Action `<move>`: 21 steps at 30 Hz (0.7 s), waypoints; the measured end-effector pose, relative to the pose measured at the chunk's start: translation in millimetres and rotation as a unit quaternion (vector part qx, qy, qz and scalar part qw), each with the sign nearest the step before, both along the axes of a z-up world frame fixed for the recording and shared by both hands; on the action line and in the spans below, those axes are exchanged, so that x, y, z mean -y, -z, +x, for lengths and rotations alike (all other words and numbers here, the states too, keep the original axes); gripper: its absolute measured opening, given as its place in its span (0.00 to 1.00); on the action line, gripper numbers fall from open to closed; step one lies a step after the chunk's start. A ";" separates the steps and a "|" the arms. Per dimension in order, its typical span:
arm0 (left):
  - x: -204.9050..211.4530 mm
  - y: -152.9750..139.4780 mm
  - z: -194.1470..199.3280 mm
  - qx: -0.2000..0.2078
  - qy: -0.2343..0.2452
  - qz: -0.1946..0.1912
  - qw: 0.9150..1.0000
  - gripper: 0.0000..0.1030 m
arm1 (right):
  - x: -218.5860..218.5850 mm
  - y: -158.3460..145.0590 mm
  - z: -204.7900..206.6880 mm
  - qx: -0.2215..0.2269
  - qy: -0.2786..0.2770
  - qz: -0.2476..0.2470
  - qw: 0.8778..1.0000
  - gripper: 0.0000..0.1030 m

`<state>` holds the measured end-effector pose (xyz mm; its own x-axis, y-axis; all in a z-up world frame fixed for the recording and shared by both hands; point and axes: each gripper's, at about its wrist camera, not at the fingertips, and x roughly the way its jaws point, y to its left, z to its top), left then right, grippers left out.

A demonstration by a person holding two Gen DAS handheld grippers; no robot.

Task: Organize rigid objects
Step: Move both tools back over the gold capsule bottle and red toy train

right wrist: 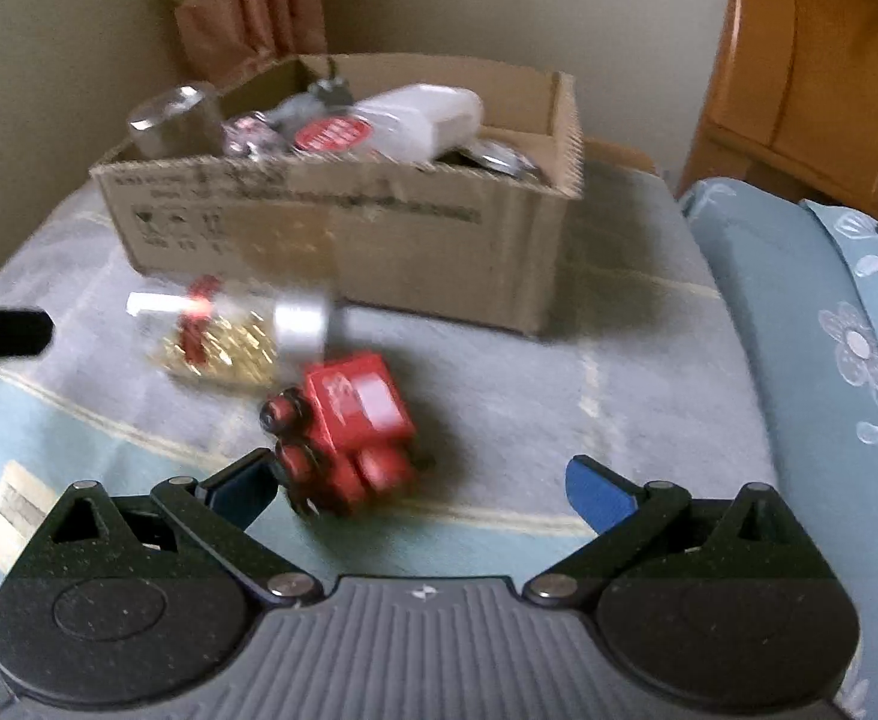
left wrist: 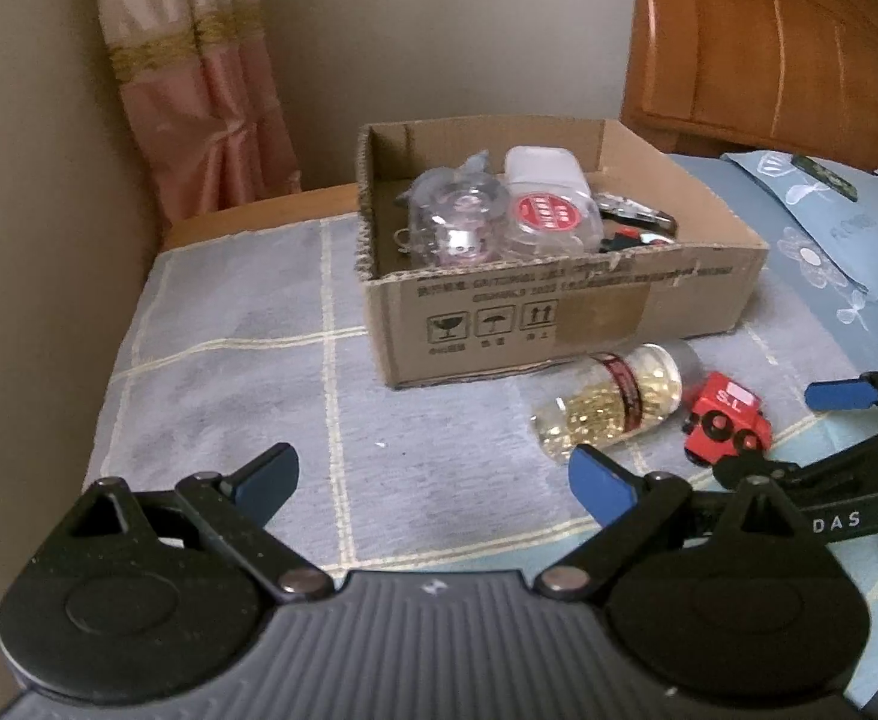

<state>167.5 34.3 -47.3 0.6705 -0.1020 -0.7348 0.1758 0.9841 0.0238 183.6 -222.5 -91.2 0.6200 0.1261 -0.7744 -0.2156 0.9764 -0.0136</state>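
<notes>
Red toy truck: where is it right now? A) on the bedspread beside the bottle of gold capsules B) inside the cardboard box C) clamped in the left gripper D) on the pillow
A: the red toy truck lies on the bedspread next to the capsule bottle, outside the cardboard box.

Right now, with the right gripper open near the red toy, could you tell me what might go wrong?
1. The red toy truck lies tipped on soft bedding; closing the right gripper off-centre could squeeze it out sideways.
2. The bottle of gold capsules lies on its side just beside the truck and might get nudged and roll.
3. The cardboard box already looks crowded, so a dropped item may perch on top.
</notes>
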 end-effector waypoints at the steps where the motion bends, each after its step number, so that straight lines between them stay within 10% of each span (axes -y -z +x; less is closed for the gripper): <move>1: 2.2 0.0 0.5 0.000 0.003 0.002 1.000 0.94 | 4.4 2.4 -1.7 -0.002 0.002 -0.002 1.000 1.00; 14: 41.7 19.1 21.3 -0.016 0.064 0.024 0.998 0.94 | 39.2 12.5 7.4 0.014 0.053 0.003 0.998 1.00; 21: 29.7 29.5 37.4 -0.032 0.013 0.035 0.999 0.94 | 59.2 11.1 6.6 0.014 0.073 0.008 0.997 1.00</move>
<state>204.9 4.6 -76.8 0.6192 -0.0658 -0.7825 0.2042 0.9757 0.0796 190.1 -281.7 -102.3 0.6542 0.0458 -0.7549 -0.0716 0.9974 -0.0016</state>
